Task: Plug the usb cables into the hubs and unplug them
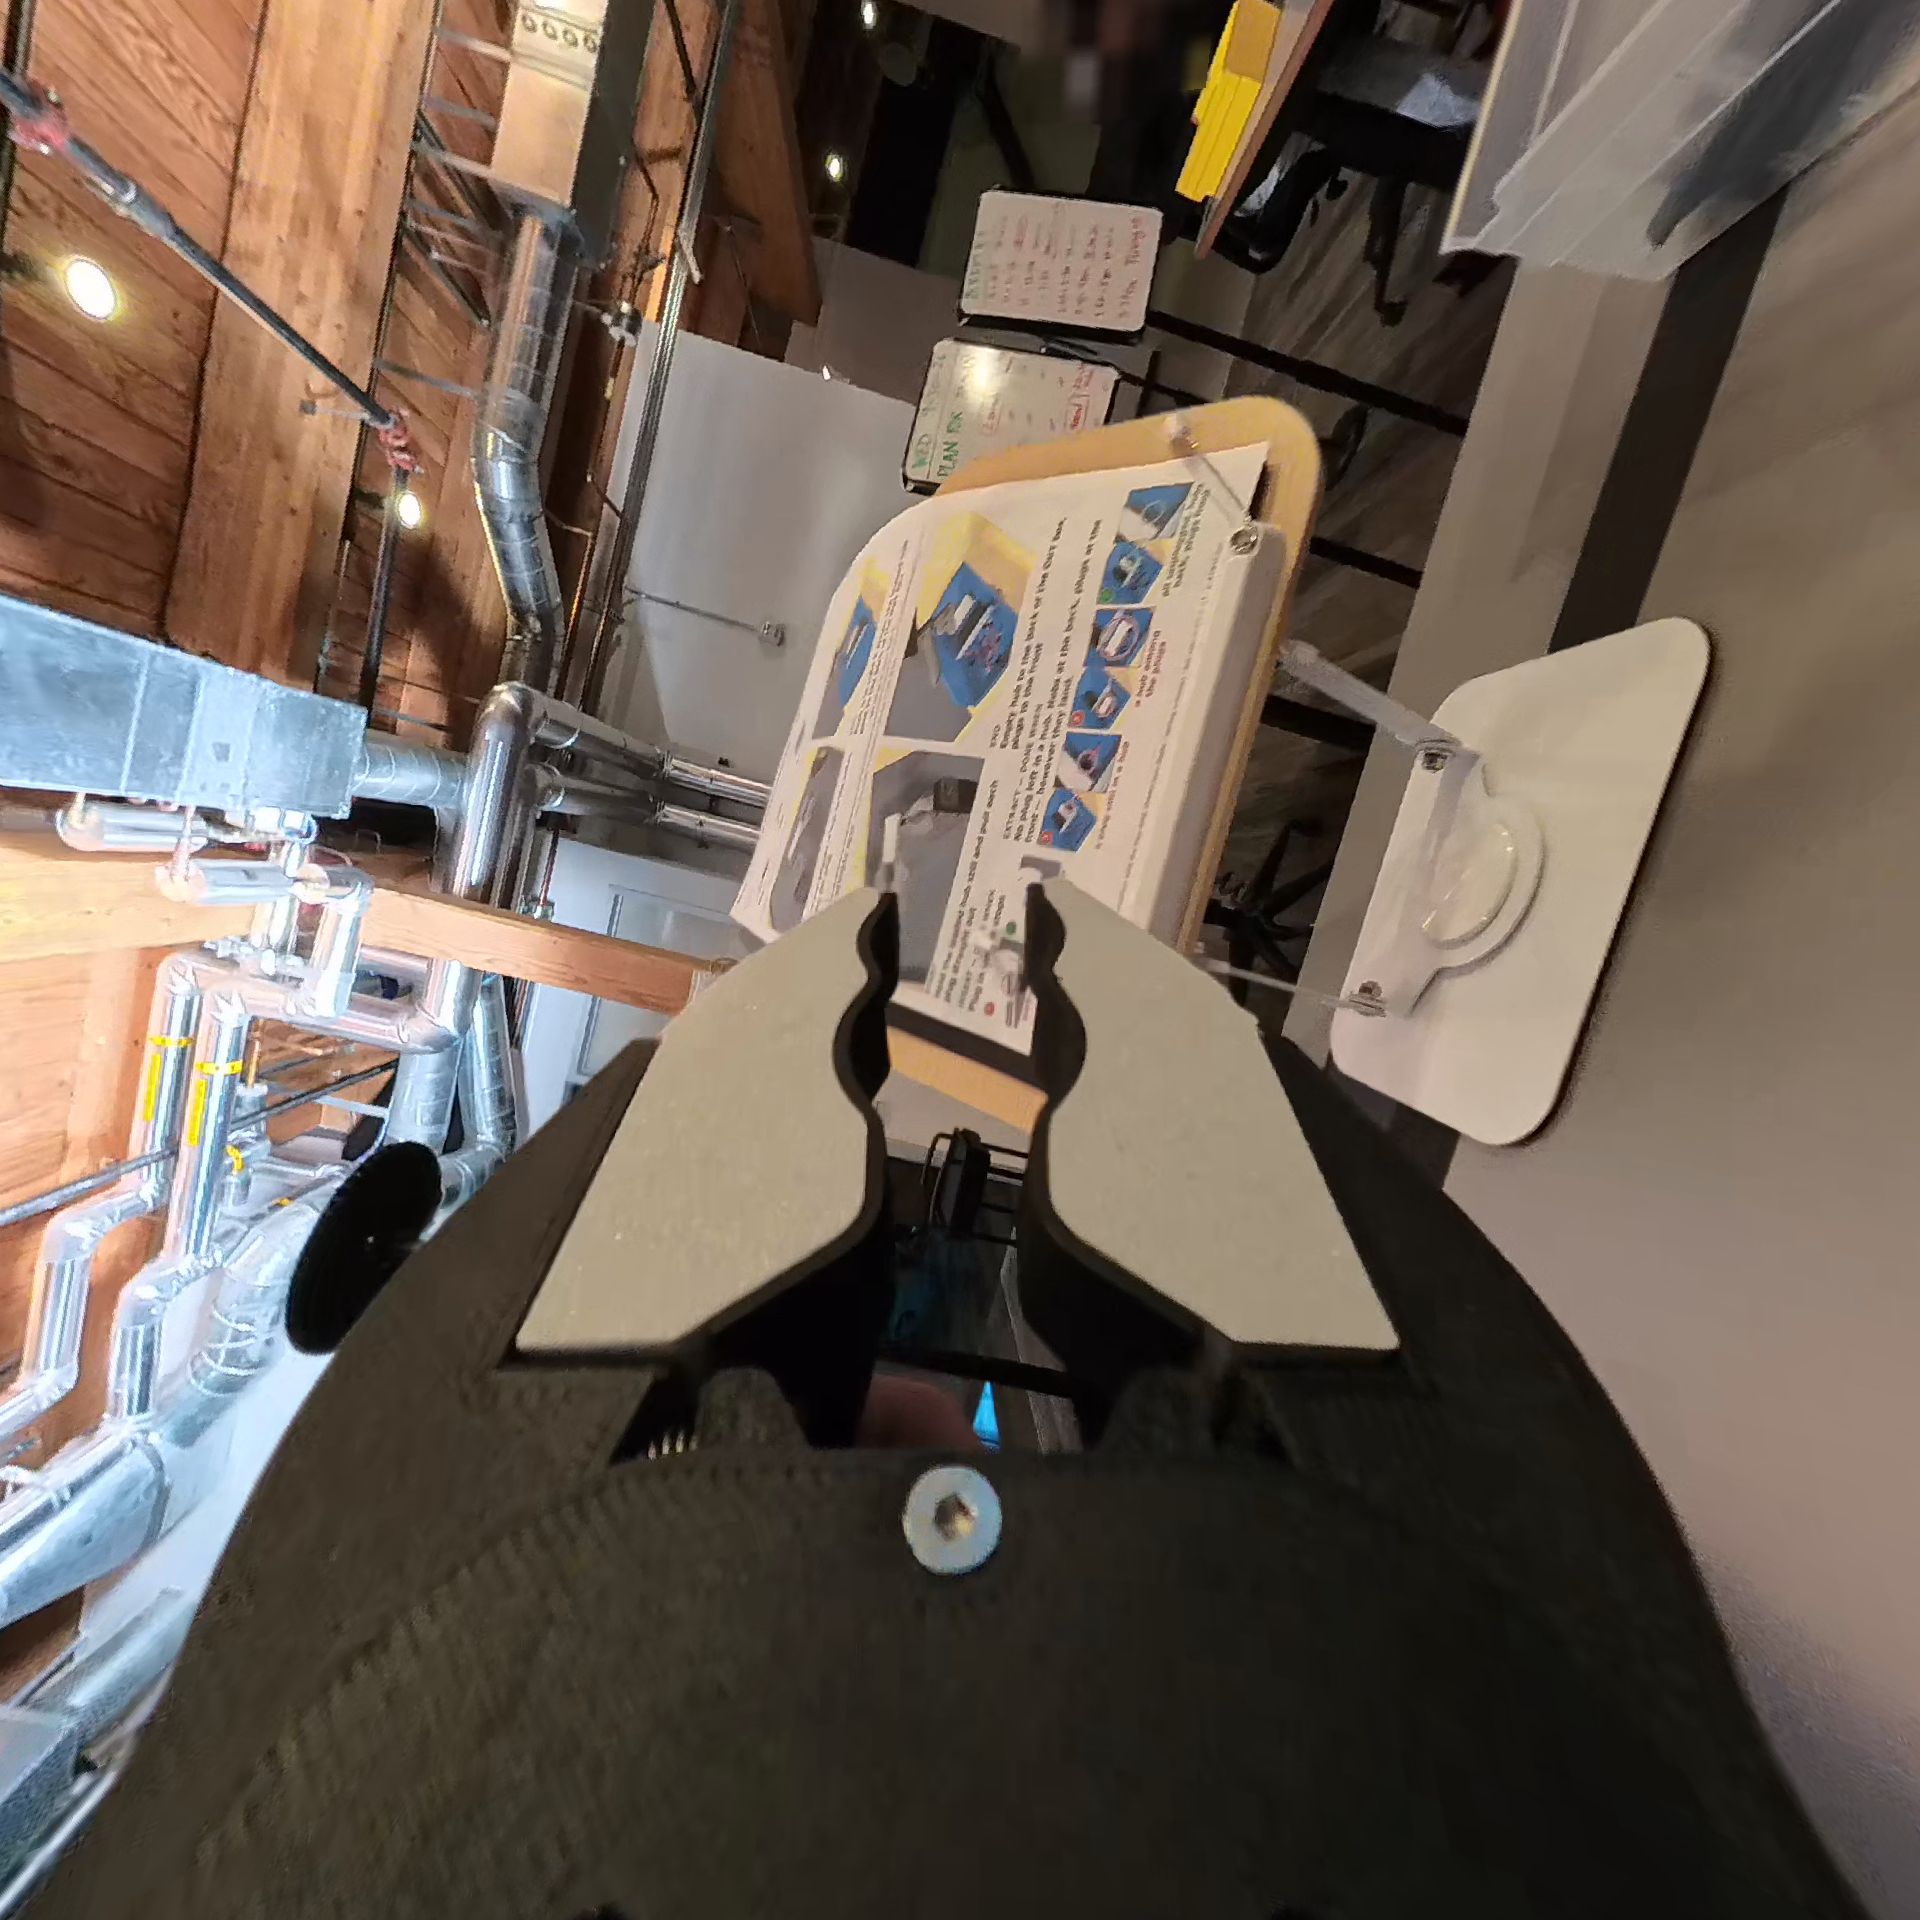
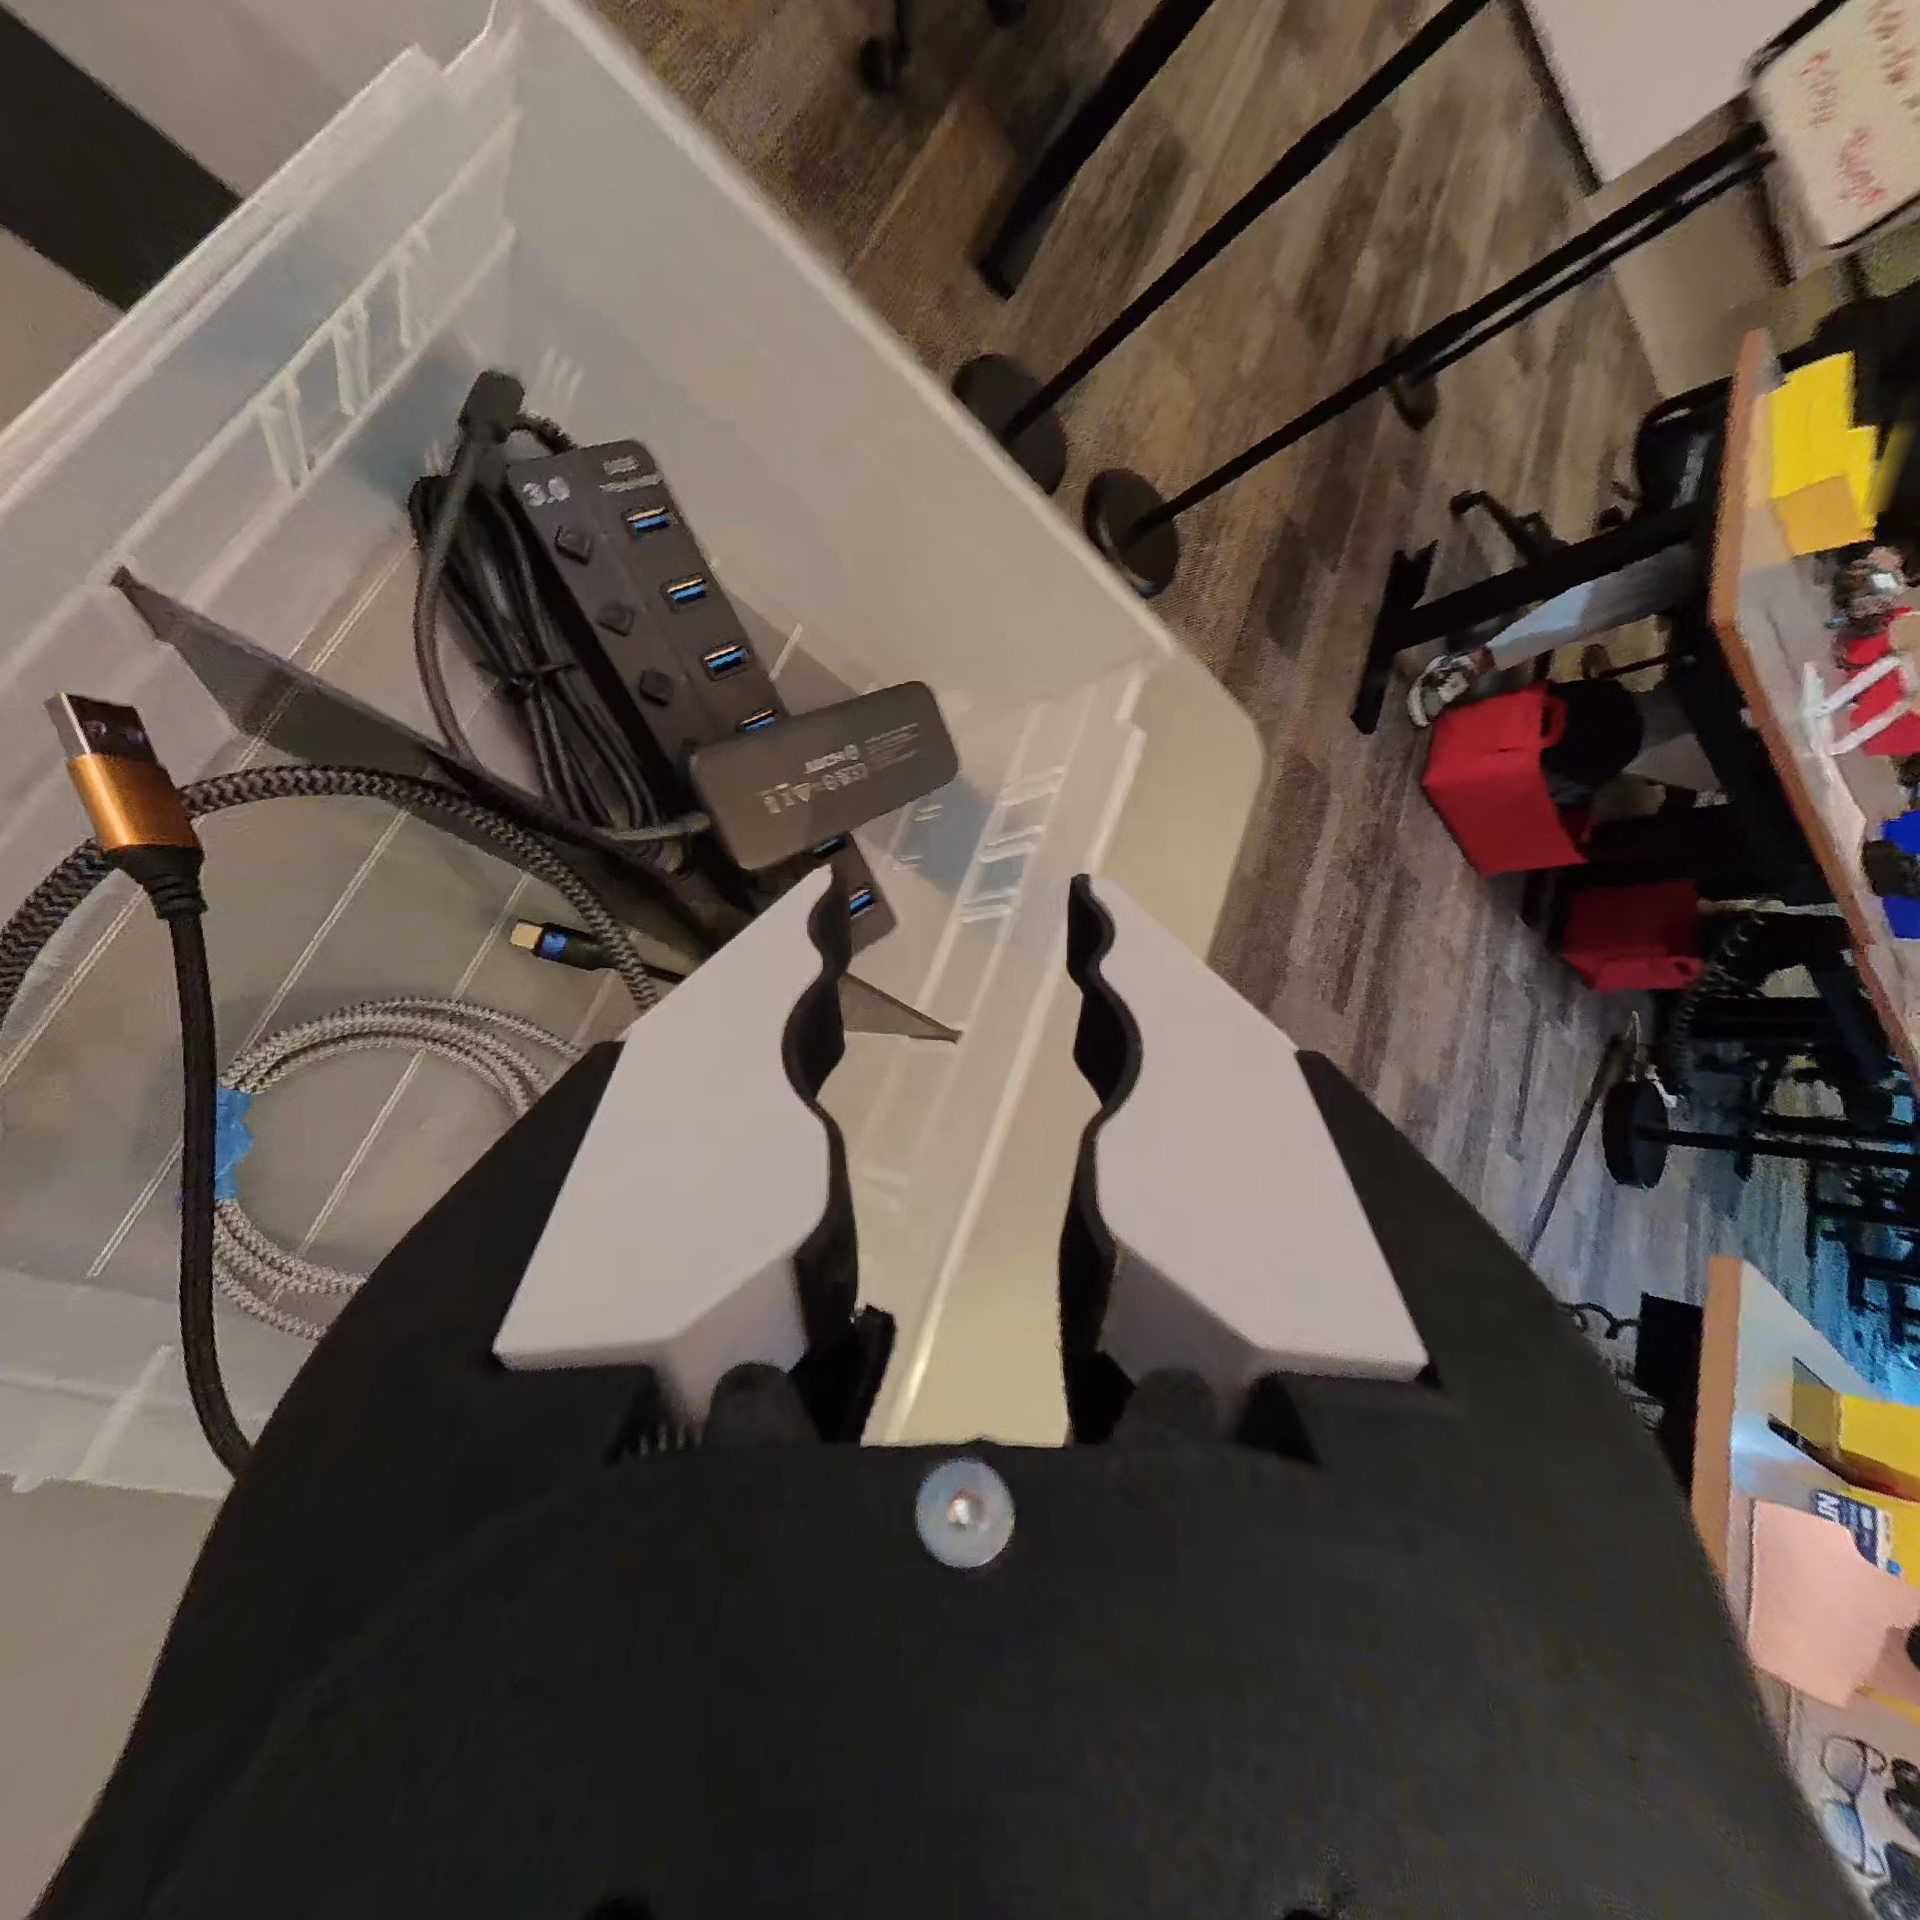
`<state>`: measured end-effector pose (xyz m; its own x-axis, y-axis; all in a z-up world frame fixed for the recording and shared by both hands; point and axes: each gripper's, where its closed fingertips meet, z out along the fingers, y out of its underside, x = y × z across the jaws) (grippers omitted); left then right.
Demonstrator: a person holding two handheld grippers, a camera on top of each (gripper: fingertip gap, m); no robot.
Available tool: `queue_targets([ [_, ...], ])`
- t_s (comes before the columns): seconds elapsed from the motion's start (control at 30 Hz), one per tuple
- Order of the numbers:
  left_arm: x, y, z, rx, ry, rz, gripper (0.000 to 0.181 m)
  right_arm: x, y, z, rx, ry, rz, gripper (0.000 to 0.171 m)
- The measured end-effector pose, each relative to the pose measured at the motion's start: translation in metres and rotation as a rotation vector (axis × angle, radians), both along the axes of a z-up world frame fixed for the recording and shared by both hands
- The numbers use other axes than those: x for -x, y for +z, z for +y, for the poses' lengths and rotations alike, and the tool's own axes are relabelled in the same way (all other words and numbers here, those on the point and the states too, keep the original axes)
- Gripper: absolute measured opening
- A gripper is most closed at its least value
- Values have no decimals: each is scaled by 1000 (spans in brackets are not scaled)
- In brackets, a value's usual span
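In the left wrist view, the left claw (image 1: 958, 902) is released, its two flat grey fingers (image 1: 727, 1164) with wavy black inner edges standing apart with nothing between them. It is turned away from the task's things, toward a printed instruction sheet (image 1: 997, 686) fixed on a tilted wooden board (image 1: 1283, 582) with rounded corners. Beside it a white rounded-corner plate (image 1: 1558, 935) with a clear plastic bracket sits on the smooth grey worktop (image 1: 1766, 1299). Shiny metal ducts (image 1: 509, 499) run under a timber ceiling.

In the right wrist view, the right claw (image 2: 951, 902) is likewise released and empty, hanging over the rim of a clear plastic bin (image 2: 987, 540). Inside the bin lies a long black hub (image 2: 665, 613) with a row of blue ports and square switches, its long axis running diagonally from upper left toward the claw. A smaller flat black hub (image 2: 826, 774) lies crosswise on its near end. A bundle of black cord (image 2: 520, 644) rests against the long hub's left side. A grey braided cable (image 2: 343, 1049) is coiled on the bin floor, wrapped with blue tape (image 2: 237, 1132). A black braided cable (image 2: 192, 1091) arches up at the left, its copper-collared USB plug (image 2: 109, 764) pointing up and left, unplugged. A small blue-ringed plug (image 2: 551, 940) lies near the left finger's tip.
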<state>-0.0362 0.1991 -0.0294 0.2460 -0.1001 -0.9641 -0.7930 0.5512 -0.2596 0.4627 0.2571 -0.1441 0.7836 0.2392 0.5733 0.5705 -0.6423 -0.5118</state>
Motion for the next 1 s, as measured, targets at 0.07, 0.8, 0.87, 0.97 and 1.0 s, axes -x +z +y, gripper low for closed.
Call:
queue_targets([
  [0.07, 11, 9, 3, 3, 16, -32, 24, 1, 29, -4, -101, -16, -1, 38],
  [0.8, 139, 69, 33, 125, 248, -309, 51, 17, 89, -68, -251, 47, 161, 67],
  [0.87, 150, 61, 45, 138, 307, -250, 55, 2, 75, -73, -220, 19, 161, 68],
  [0.97, 174, 38, 57, 188, 386, -169, 60, -17, 45, -82, -157, -16, 146, 67],
  [1.0, 183, 28, 58, 216, 405, -158, 61, -21, 32, -85, -135, -21, 153, 67],
])
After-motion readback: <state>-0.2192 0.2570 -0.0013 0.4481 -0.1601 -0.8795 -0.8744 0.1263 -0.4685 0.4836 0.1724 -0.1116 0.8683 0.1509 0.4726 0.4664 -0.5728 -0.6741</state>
